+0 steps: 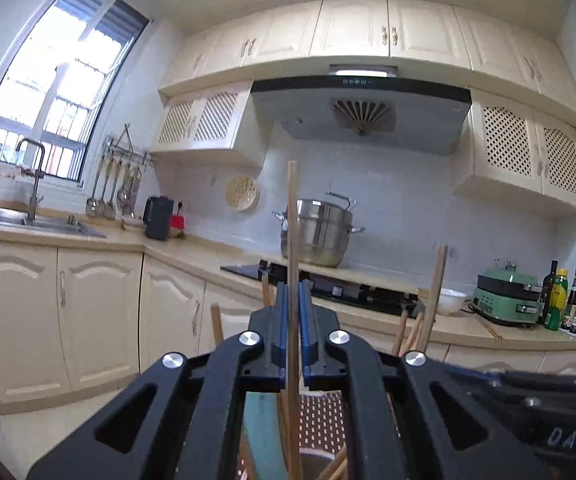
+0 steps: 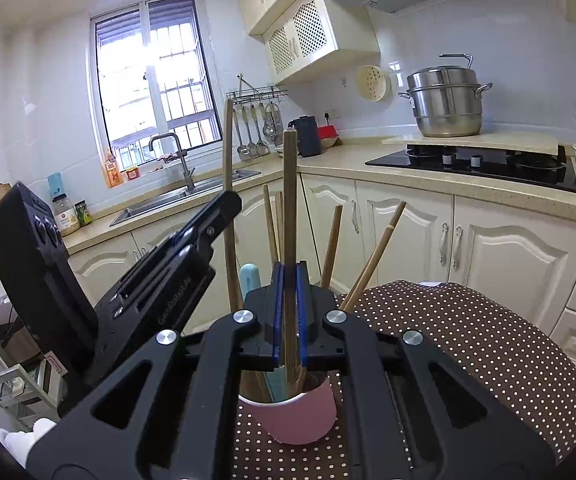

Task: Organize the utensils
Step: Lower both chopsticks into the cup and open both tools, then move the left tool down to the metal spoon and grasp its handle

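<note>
**Two sticks, two claws, one pink cup**

While both claws stand over the pink round cup [image 2: 300, 416] on the brown polka-dot covered surface [image 2: 468, 344], each pinches one upright stick: the left claw [image 1: 293, 312] is pressed onto a thin pale wooden chopstick [image 1: 292, 216], the right claw [image 2: 289, 304] onto a thicker dark wooden chopstick [image 2: 289, 184]. Both long axes run near vertical — straight down into the cup, whose mouth lies directly below the right claw. The left claw sits just beside it, to its left. I judge any coming move a vertical one — along the sticks.
</note>
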`<state>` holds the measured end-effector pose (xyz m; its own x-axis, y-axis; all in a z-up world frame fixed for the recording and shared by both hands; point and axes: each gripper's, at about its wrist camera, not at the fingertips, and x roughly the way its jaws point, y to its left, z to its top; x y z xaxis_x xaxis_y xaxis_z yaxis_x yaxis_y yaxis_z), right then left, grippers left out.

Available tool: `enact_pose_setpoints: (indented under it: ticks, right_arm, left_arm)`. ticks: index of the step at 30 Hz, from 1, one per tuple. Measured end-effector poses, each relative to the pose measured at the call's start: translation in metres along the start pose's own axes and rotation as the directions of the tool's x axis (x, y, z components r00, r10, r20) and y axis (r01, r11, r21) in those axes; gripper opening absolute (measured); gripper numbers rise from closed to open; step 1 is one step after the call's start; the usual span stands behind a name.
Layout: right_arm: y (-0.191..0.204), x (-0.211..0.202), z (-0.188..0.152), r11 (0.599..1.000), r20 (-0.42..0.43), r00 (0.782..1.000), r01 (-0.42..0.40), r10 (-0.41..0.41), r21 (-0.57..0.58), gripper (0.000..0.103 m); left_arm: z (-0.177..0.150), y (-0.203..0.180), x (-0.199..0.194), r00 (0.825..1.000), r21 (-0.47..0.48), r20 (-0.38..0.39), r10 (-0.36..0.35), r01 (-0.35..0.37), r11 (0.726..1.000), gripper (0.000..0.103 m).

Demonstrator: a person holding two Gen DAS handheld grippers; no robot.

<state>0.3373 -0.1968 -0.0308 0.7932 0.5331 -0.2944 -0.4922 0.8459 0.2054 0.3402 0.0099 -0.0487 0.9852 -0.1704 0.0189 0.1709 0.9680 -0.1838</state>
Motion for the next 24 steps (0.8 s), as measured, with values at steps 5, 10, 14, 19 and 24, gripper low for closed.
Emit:
enact_pose_setpoints:
  ticks: [5, 10, 14, 19, 24]
  right_arm:
    - [0.001, 0.001, -0.004, 1.000, -0.008, 1.000, 0.019, -0.019, -0.005, 0.007]
    - [0.004, -0.004, -0.008, 0.999, 0.005, 0.999, 0.043, -0.043, 0.010, 0.007]
    - [0.010, -0.009, -0.009, 0.998, 0.013, 0.998, 0.061, -0.061, 0.012, 0.007]
    - [0.018, -0.022, -0.007, 0.996, 0.029, 0.995, 0.094, -0.094, 0.012, 0.017]
    - [0.019, -0.044, -0.010, 0.992, 0.046, 0.991, 0.121, -0.123, 0.039, 0.049]
  left_arm:
    - [-0.012, 0.002, -0.008, 0.999, 0.006, -0.051, 0.000, 0.000, 1.000, 0.005]
    - [-0.017, -0.001, -0.019, 0.994, 0.032, -0.111, 0.001, 0.003, 0.999, 0.012]
    - [-0.012, -0.003, -0.031, 0.992, 0.023, -0.127, -0.016, 0.019, 1.000, 0.040]
    - [-0.004, 0.000, -0.050, 0.987, -0.006, -0.161, -0.014, 0.014, 1.000, 0.051]
    - [0.004, 0.003, -0.078, 0.984, -0.019, -0.179, -0.008, 0.004, 1.000, 0.063]
